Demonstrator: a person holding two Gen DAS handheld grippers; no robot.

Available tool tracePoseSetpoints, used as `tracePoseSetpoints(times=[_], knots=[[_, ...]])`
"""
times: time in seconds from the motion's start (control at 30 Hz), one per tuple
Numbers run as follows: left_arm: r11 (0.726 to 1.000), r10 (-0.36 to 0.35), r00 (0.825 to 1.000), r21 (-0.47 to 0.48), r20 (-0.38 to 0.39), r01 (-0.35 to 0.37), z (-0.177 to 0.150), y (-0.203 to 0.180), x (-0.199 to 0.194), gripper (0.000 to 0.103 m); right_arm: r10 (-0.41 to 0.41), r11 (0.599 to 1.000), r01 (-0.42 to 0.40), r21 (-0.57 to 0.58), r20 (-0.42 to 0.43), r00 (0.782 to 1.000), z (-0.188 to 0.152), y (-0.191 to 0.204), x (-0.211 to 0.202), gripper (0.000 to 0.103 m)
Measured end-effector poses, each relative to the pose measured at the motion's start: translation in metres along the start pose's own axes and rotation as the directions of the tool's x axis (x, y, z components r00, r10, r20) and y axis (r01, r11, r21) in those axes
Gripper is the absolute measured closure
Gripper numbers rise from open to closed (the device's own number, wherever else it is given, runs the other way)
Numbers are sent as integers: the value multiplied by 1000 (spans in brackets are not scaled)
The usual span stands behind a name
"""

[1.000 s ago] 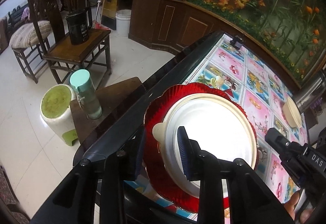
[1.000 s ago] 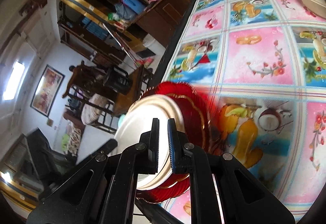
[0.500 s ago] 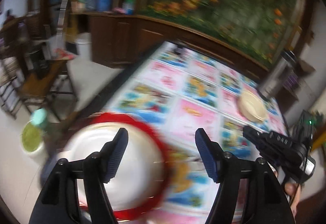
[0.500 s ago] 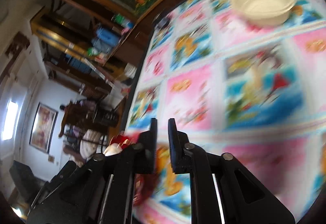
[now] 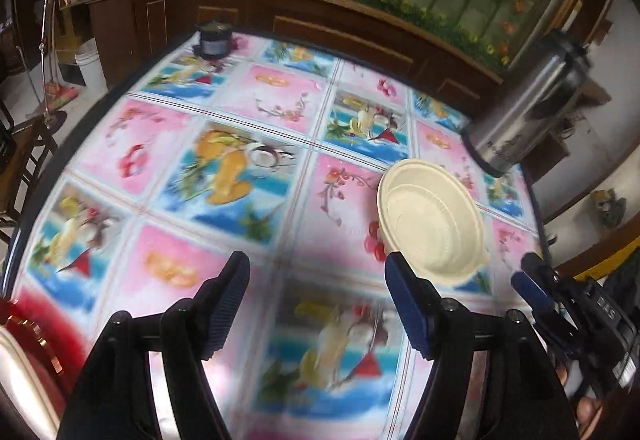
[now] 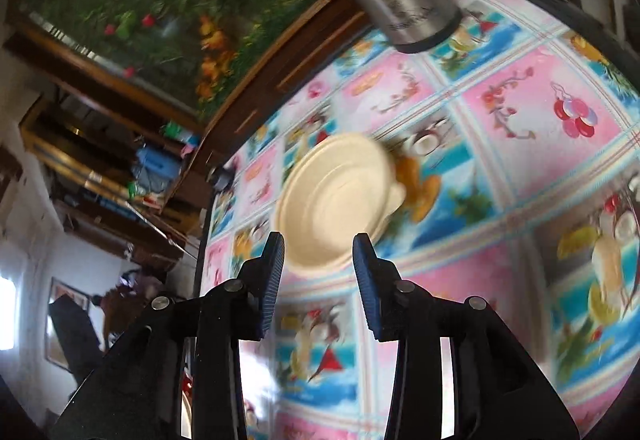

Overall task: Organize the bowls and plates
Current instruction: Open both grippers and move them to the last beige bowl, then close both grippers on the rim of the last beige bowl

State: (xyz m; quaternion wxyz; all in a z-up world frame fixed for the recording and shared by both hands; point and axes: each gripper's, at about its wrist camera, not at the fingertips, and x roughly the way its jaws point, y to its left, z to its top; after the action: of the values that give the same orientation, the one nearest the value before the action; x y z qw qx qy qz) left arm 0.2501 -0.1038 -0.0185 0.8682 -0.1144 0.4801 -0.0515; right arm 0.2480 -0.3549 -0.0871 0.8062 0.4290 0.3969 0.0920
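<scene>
Nearest us, the left hand-held gripper (image 5: 316, 300) has its jaws spread wide over the patterned counter (image 5: 240, 199), nothing between them. At the lower left edge sit the red plate (image 5: 40, 324) and a pale dish (image 5: 16, 376) on it. Our right hand-held gripper (image 6: 319, 272) has just been opening, its jaws partly apart and not holding anything. Just beyond its tips rests the cream bowl (image 6: 336, 199), upright on the counter. Farther off, near the counter's edge, stands a steel flask (image 5: 528, 107)
</scene>
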Motion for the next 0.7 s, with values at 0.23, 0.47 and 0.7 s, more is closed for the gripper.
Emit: tracePoseSetpoints(times=[0.23,0.47,0.7], knots=[[998,0,999,-55,-41,-2,11,-10,48,33,-2,997,8,71,-85,996,17,-25,37,67],[995,-43,996,-98,-76,36,18,-14,73,33,-31,998,35,47,-95,995,13,-21,54,67],[987,-129,983,-113,-127,115,21,-22,84,32,-32,996,40,81,-100,994,13,-29,63,67]])
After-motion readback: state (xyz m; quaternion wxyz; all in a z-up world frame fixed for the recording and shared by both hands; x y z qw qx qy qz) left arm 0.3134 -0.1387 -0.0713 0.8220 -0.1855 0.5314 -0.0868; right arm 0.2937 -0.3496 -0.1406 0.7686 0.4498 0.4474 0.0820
